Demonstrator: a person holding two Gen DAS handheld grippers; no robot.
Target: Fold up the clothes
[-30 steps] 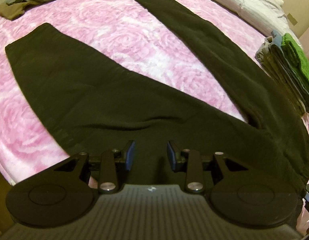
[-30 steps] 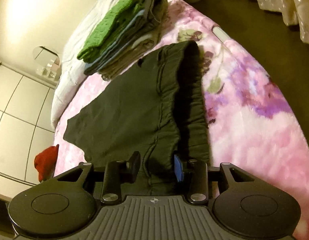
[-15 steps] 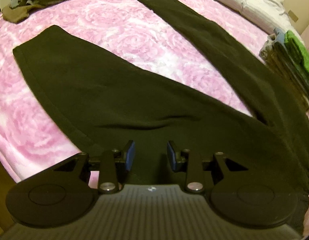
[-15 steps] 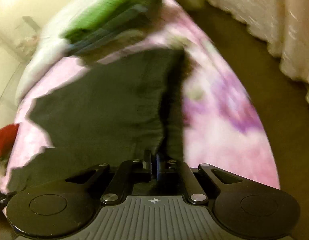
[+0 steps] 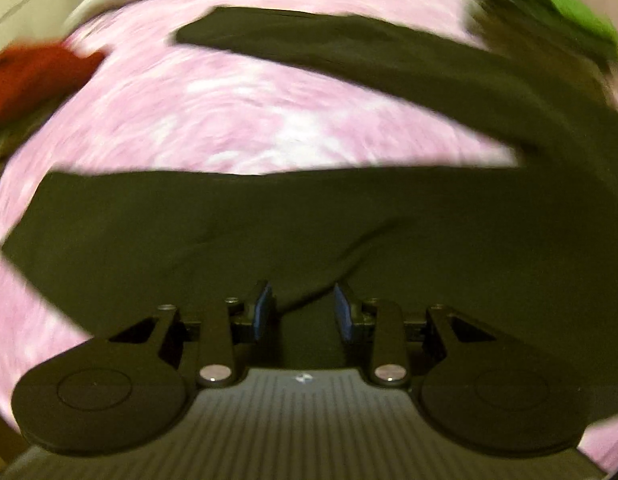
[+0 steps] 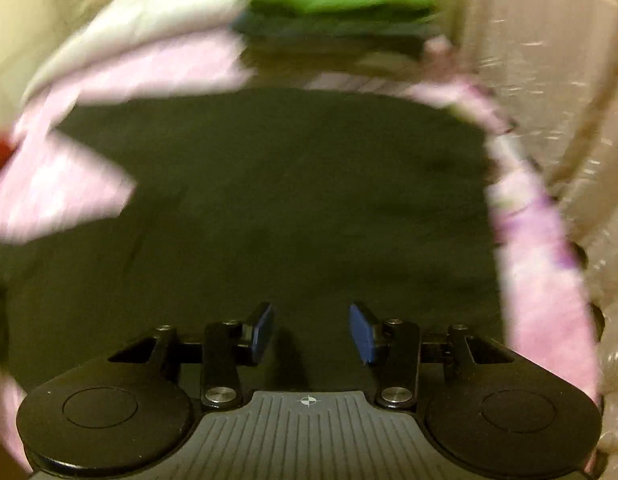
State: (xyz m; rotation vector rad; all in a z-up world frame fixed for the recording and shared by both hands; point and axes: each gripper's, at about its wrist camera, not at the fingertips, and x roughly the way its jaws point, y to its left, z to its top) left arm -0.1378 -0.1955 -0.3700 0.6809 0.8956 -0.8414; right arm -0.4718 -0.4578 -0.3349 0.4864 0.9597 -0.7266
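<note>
Both grippers, left [image 5: 302, 311] and right [image 6: 311, 332], open and empty over dark pants [image 5: 269, 232] on pink bed [image 5: 229, 112]. Blurry.

A pink floral bedspread [image 5: 237, 120] covers the bed. A white duvet [image 6: 149, 36] lies blurred along its far side. A pale curtain [image 6: 549, 80] hangs beside the bed.

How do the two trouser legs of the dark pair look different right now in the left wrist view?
The near leg of the dark olive-black trousers runs broad across the view just ahead of the left tongs, with a raised fold by the fingertips. The far leg looks narrower and angles away toward the folded stack topped with green cloth. Both lie on the pink floral blanket, splayed apart, and join at the right.
</note>
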